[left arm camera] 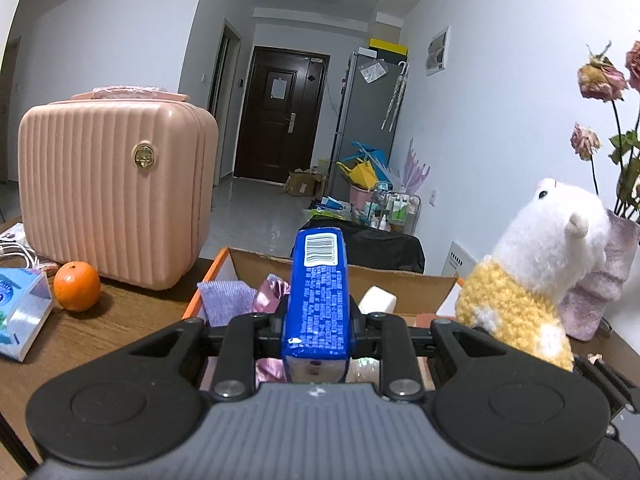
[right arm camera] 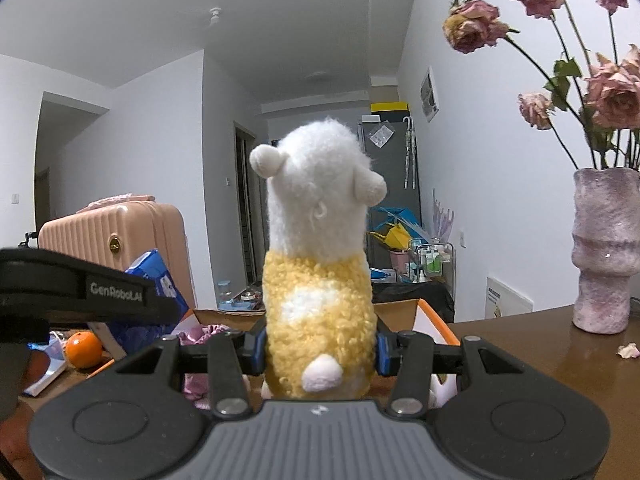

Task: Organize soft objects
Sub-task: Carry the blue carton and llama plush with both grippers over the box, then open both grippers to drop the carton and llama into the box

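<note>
My left gripper (left arm camera: 318, 320) is shut on a blue tissue pack (left arm camera: 318, 292) and holds it above an open cardboard box (left arm camera: 340, 270). The box holds a purple cloth (left arm camera: 224, 300), a pink satin item (left arm camera: 274, 292) and a white block (left arm camera: 378, 300). My right gripper (right arm camera: 320, 346) is shut on a white and yellow plush alpaca (right arm camera: 320, 272), held upright over the box's right side (right arm camera: 400, 312). The alpaca also shows in the left wrist view (left arm camera: 532, 272). The left gripper body (right arm camera: 80, 292) and its blue pack (right arm camera: 156, 280) show at left in the right wrist view.
A pink ribbed case (left arm camera: 116, 192) stands on the brown table (left arm camera: 100, 340) left of the box, with an orange (left arm camera: 77, 286) and a tissue box (left arm camera: 22, 316) near it. A pink vase (right arm camera: 604, 248) of dried roses stands at the right.
</note>
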Demonstrator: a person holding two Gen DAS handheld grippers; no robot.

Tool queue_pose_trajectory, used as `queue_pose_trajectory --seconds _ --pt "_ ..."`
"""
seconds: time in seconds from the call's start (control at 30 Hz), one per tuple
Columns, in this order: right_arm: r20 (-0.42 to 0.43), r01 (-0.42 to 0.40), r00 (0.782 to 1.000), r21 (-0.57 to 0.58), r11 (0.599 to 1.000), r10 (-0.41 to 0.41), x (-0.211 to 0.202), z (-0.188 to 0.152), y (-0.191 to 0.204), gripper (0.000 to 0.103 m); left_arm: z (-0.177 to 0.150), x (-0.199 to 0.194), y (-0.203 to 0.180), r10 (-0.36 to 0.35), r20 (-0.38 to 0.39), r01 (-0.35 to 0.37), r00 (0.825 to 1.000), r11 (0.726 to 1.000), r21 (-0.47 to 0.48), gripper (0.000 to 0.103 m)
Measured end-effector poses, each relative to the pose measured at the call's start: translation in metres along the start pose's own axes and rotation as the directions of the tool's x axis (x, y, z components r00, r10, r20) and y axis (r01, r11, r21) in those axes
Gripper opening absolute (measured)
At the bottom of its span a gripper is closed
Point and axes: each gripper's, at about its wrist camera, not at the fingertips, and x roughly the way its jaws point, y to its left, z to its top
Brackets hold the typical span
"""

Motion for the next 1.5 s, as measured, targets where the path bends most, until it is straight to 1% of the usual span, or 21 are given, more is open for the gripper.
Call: queue_pose_trajectory --seconds 0.2,0.5,0.63,0.8,0.83,0.87,0.93,0.97,1.0,1.03,1.07,1.1,1.17,1.2,1.23,1.3,1.5 --pt "-0.006 -0.006 1.000 -0.013 1.000 0.006 0.025 0.003 0.003 0.047 0.008 0.018 0.003 0.001 0.006 -0.001 1.000 1.000 -0.008 0.025" --pt "-0.033 -0.011 0.999 -0.020 1.000 0.010 0.062 0.007 0.004 0.047 0.020 0.050 0.007 -0.015 0.006 0.015 1.000 1.000 -0.019 0.025" --pt "-0.064 -0.017 0.998 -0.022 1.000 0.016 0.077 0.008 0.004 0.047 0.022 0.062 0.007 -0.025 -0.004 0.025 1.000 0.999 -0.021 0.025" --pt "-0.107 -0.016 0.994 -0.044 0.999 0.011 0.088 0.006 0.005 0.048 0.015 0.075 0.005 -0.018 -0.038 0.019 0.999 1.000 0.016 0.026" --pt "-0.121 -0.016 0.993 -0.045 0.999 0.011 0.090 0.006 0.005 0.050 0.014 0.075 0.006 -0.023 -0.045 0.023 0.999 1.000 0.018 0.027" --pt "-0.130 -0.015 0.992 -0.044 0.999 0.010 0.091 0.005 0.005 0.051 0.013 0.076 0.006 -0.026 -0.049 0.026 0.998 0.999 0.019 0.038" --pt "-0.136 -0.006 0.991 -0.044 0.999 0.000 0.091 0.005 0.004 0.054 0.012 0.074 0.005 -0.019 -0.045 0.020 0.999 0.999 0.027 0.056" --pt "-0.134 -0.004 0.991 -0.043 0.999 -0.002 0.090 0.005 0.004 0.055 0.011 0.073 0.004 -0.011 -0.029 0.012 1.000 0.999 0.033 0.060" --pt "-0.130 0.000 0.992 -0.042 0.999 -0.006 0.089 0.006 0.003 0.063 0.010 0.070 0.004 -0.006 -0.016 0.006 1.000 0.999 0.044 0.064" --pt "-0.125 0.007 0.992 -0.041 0.999 -0.012 0.087 0.006 0.002 0.076 0.010 0.068 0.004 -0.002 -0.011 0.003 1.000 0.999 0.047 0.074" --pt "-0.118 0.014 0.993 -0.038 0.999 -0.018 0.085 0.007 0.001 0.082 0.010 0.066 0.005 0.002 -0.005 -0.001 1.000 0.999 0.043 0.079" --pt "-0.109 0.021 0.994 -0.036 0.999 -0.025 0.084 0.007 0.000 0.088 0.010 0.064 0.006 0.007 0.002 -0.007 1.000 0.999 0.041 0.080" --pt "-0.099 0.031 0.994 -0.039 0.999 -0.035 0.080 0.007 -0.002 0.089 0.010 0.062 0.007 0.015 0.008 -0.015 1.000 0.999 0.046 0.091" --pt "-0.101 0.036 0.994 -0.041 0.999 -0.040 0.079 0.007 -0.004 0.092 0.009 0.060 0.008 0.021 0.009 -0.021 1.000 0.999 0.045 0.094" --pt "-0.102 0.041 0.994 -0.043 0.998 -0.045 0.079 0.006 -0.005 0.098 0.008 0.058 0.010 0.029 0.013 -0.030 0.999 0.999 0.045 0.103" --pt "-0.097 0.050 0.994 -0.041 0.998 -0.054 0.076 0.004 -0.007 0.103 0.008 0.056 0.012 0.054 0.027 -0.056 0.998 0.997 0.047 0.103" --pt "-0.082 0.055 0.995 -0.044 0.998 -0.059 0.071 0.004 -0.011 0.103 0.010 0.053 0.023 0.070 0.026 -0.071 0.997 0.996 0.050 0.103"
